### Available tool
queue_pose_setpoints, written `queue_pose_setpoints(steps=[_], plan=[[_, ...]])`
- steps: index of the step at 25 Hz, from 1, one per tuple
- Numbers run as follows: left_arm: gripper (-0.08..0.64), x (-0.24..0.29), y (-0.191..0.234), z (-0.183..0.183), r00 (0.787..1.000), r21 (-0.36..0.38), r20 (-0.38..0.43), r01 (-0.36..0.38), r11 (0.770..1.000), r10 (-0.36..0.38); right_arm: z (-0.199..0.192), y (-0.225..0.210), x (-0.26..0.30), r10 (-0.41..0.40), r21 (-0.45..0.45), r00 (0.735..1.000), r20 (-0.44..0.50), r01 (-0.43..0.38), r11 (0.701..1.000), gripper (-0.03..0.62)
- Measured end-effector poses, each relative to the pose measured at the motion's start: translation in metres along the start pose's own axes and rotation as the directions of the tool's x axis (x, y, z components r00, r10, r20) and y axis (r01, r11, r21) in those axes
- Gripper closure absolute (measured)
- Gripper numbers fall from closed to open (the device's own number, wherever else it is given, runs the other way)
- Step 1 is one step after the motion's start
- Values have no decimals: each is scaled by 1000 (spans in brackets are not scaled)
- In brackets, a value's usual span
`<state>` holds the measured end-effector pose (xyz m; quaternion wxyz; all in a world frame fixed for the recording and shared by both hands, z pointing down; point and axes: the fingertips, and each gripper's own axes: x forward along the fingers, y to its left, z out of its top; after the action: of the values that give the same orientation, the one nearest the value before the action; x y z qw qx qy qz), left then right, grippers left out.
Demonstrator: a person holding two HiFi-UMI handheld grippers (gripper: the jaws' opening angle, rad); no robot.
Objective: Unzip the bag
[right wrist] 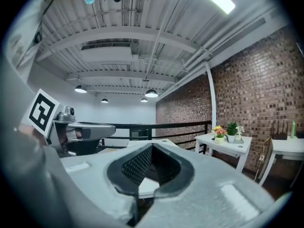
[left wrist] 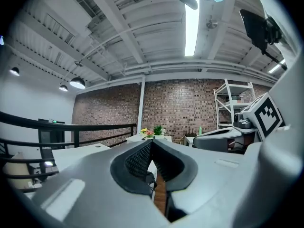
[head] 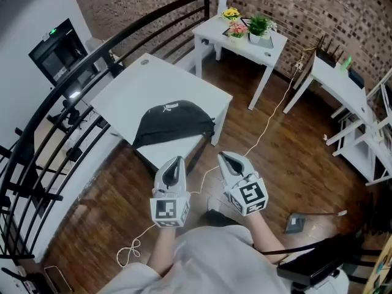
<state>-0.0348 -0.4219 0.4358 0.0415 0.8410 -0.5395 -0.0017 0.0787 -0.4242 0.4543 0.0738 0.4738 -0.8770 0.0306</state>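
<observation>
Both grippers are up in front of the person, side by side over the wooden floor (head: 294,164), and neither one is touching anything. The left gripper (head: 178,160) has its jaws pressed together at the tips with nothing caught between them, and its own view looks along the closed jaws toward the brick wall (left wrist: 180,108). Same story for the right gripper (head: 222,157): jaws closed tip to tip and empty, pointing out over the table. The black bag (head: 174,122) lies domed on the white table (head: 147,84), near the table's front edge on the person's side, with a small white logo on top; from here the zip cannot be made out. Both grippers hang short of that edge, near the bag but apart from it. A black railing (head: 92,60) curves round the left, a white cable (head: 131,250) trails across the floor, and a small white side table (head: 269,51) with potted flowers stands beyond
</observation>
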Motion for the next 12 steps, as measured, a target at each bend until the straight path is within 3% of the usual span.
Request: queue_pose_setpoints(steps=[7, 12], plan=[[543, 88, -8, -37, 994, -20, -105, -7, 1000, 5, -35, -86, 54, 17, 29, 996, -83, -14, 999, 606], [543, 120, 5, -84, 977, -33, -214, 6, 999, -13, -84, -103, 96, 27, 9, 981, -191, -26, 1000, 606]])
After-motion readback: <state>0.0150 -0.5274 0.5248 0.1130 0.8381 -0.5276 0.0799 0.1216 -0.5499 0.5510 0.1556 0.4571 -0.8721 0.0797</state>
